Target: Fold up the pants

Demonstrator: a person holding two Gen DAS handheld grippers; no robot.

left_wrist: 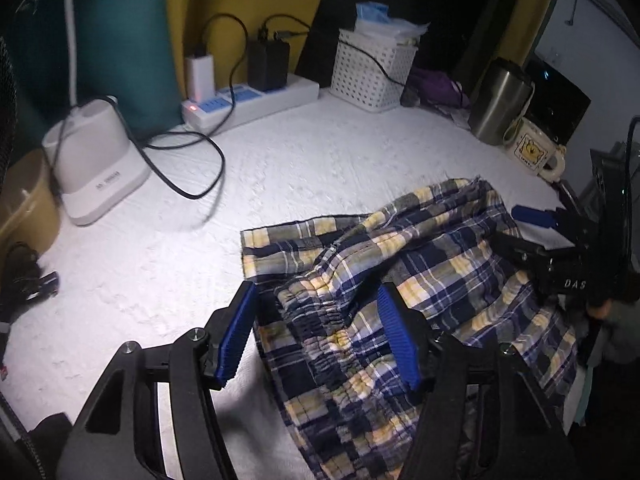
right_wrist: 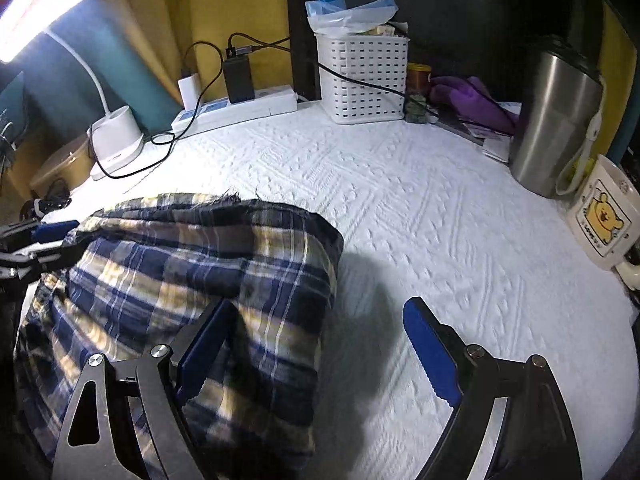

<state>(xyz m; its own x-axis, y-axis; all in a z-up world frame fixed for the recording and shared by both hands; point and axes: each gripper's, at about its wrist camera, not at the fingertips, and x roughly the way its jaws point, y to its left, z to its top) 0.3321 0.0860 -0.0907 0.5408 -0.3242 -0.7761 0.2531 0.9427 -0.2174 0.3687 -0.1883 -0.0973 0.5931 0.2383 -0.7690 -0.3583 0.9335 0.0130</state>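
Left side: my left tongs point down at the pants, jaws set moderately wide. The gathered elastic waistband lies between the two blue pads, but I cannot see either pad pressing the cloth, so I count nothing as gripped.

Centre: the pants lie on the white textured cloth that covers the table, toward its near edge. The fabric is a plaid patchwork of navy, grey, pale yellow and white squares. It is bunched rather than flat. The puckered waistband runs toward my left tongs; a flatter panel with a straight edge sticks out on the left; a frayed edge with loose threads forms the far side of the heap.

Right side: my right tongs hang with jaws wide apart and hold nothing. The left pad sits over the right part of the pants; the right pad is over bare white cloth. The right border of the pants is a rounded fold that casts a shadow on the cloth.

Background, left to right: lamp base, power strip, white basket, steel tumbler, mug.
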